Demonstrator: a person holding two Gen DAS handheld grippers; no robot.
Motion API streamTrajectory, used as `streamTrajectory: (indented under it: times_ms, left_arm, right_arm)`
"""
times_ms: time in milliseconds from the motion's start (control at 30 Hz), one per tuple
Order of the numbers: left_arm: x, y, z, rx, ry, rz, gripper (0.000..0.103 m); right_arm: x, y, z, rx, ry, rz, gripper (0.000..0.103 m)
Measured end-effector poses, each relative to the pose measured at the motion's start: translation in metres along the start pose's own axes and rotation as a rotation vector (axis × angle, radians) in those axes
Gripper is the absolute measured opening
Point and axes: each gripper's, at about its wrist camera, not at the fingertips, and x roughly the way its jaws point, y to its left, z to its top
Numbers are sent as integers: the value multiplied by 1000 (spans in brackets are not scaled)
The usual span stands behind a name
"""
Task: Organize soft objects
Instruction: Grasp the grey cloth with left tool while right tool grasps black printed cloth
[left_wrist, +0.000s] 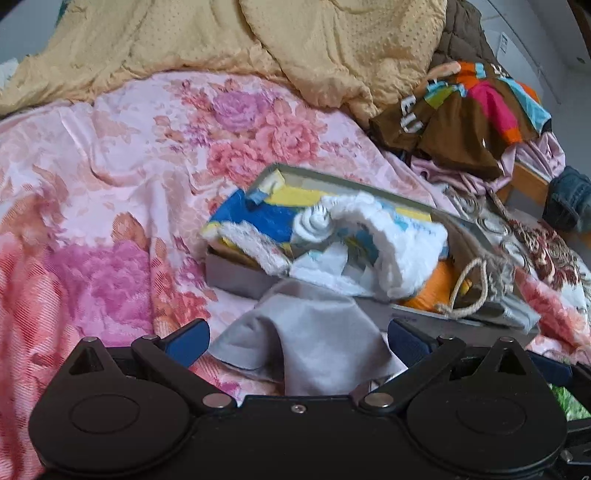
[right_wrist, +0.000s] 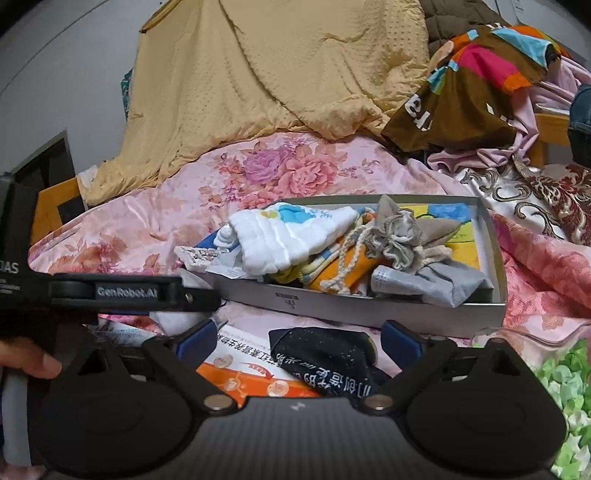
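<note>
Both claws spread: left claw (left_wrist: 297, 341) w/ grey cloth (left_wrist: 314, 339) between, right claw (right_wrist: 299, 341) over black cloth (right_wrist: 328, 360).

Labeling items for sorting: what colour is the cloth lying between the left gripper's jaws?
Plain light grey cloth, seen best in the left wrist view.

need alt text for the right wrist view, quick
An open right gripper hovers over a dark printed cloth lying on an orange-and-white leaflet. Beyond sits a shallow grey box of soft items on a pink floral blanket.
</note>
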Motion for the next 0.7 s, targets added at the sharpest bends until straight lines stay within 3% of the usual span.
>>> streamTrajectory:
  times_ms: [133,400,567,700]
  left_arm:
    - [9,3,-2,28,39,-16,102]
    - [8,7,-11,56,-6,-51,101]
    - [8,9,-10,49,1,-65,93]
    - [9,9,-10,50,12,-85,79]
  right_arm:
    - [6,3,0,-21,18,-16,87]
    - [11,6,0,-18,80,-65,74]
    - [11,4,1,-3,92,-84,65]
    - [10,2,3,9,94,-93,50]
